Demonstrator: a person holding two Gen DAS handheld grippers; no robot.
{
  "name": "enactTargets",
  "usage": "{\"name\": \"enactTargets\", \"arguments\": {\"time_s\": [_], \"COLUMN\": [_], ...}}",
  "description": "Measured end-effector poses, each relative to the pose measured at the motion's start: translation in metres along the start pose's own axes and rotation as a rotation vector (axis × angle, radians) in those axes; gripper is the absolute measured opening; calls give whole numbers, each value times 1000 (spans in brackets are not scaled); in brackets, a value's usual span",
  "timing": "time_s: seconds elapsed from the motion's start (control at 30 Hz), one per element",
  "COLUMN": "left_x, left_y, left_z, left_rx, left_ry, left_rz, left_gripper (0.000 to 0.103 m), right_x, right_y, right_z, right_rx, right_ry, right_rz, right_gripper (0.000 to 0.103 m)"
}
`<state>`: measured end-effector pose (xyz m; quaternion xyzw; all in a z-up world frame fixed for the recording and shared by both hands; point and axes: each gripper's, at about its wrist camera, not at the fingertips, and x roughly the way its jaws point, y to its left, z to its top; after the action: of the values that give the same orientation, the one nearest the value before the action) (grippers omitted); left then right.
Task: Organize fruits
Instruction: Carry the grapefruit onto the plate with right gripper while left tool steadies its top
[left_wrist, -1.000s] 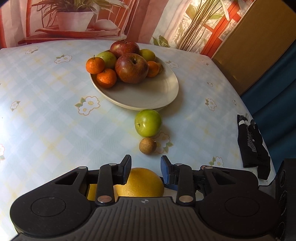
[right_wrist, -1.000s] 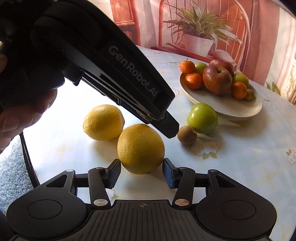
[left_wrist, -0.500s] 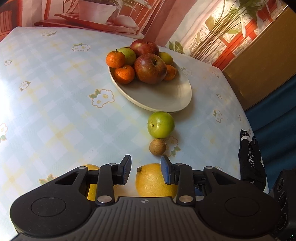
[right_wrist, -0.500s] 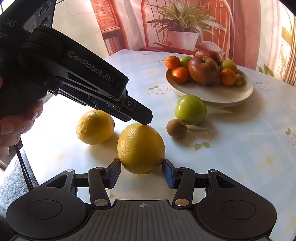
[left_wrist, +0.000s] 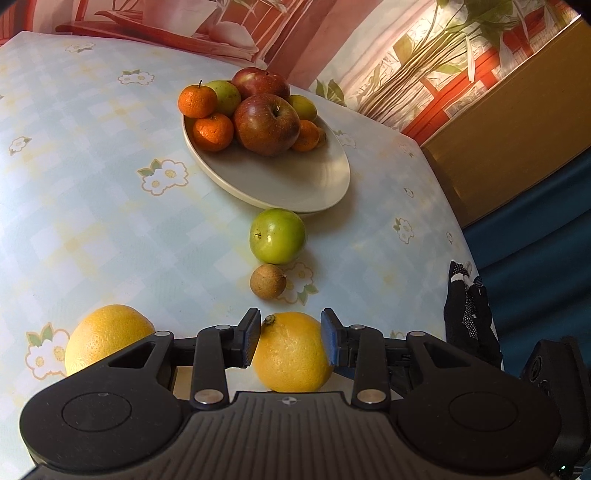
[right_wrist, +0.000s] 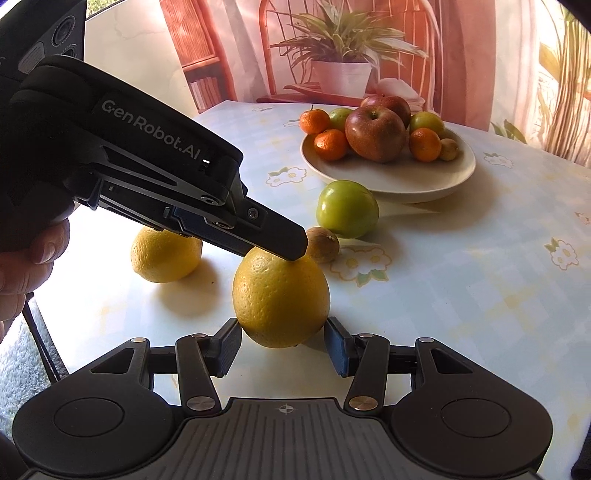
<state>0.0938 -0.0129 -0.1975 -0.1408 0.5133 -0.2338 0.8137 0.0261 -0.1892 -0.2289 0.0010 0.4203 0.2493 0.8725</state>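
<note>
A yellow orange (left_wrist: 291, 354) (right_wrist: 280, 299) stands on the table between the pads of my left gripper (left_wrist: 290, 334), whose pads touch or nearly touch its sides. In the right wrist view the left gripper's fingers (right_wrist: 273, 236) come down onto the orange's top. My right gripper (right_wrist: 282, 345) is open just in front of the same orange, not touching it. A second yellow orange (left_wrist: 107, 336) (right_wrist: 166, 254) lies to the left. A green apple (left_wrist: 277, 236) (right_wrist: 347, 208) and a small brown fruit (left_wrist: 267, 281) (right_wrist: 322, 244) lie before the cream plate (left_wrist: 295, 184) (right_wrist: 406, 181).
The plate holds red apples (left_wrist: 267, 123), tangerines (left_wrist: 212, 131) and small green fruits. A black glove (left_wrist: 469, 306) lies at the table's right edge. A potted plant (right_wrist: 340, 70) stands on a chair behind the table. A hand (right_wrist: 22, 266) holds the left gripper.
My left gripper has come down and shifted so that the yellow orange now sits between its pads. The right gripper has stayed open by the orange.
</note>
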Motion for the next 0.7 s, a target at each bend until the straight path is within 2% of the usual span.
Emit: {"name": "enactTargets", "arguments": {"time_s": [0.4, 0.7], "left_x": [-5, -23], "left_y": [-13, -37], "left_z": [3, 29], "left_rx": [73, 144], "left_ry": [-36, -110], "left_rz": [4, 6], "left_gripper": [37, 37], "right_x": [-9, -30], "right_y": [-3, -12], "right_z": [2, 33], "right_rx": [-20, -60], "right_ry": [-35, -102], "right_rz": [-21, -48], "right_gripper": [46, 46]}}
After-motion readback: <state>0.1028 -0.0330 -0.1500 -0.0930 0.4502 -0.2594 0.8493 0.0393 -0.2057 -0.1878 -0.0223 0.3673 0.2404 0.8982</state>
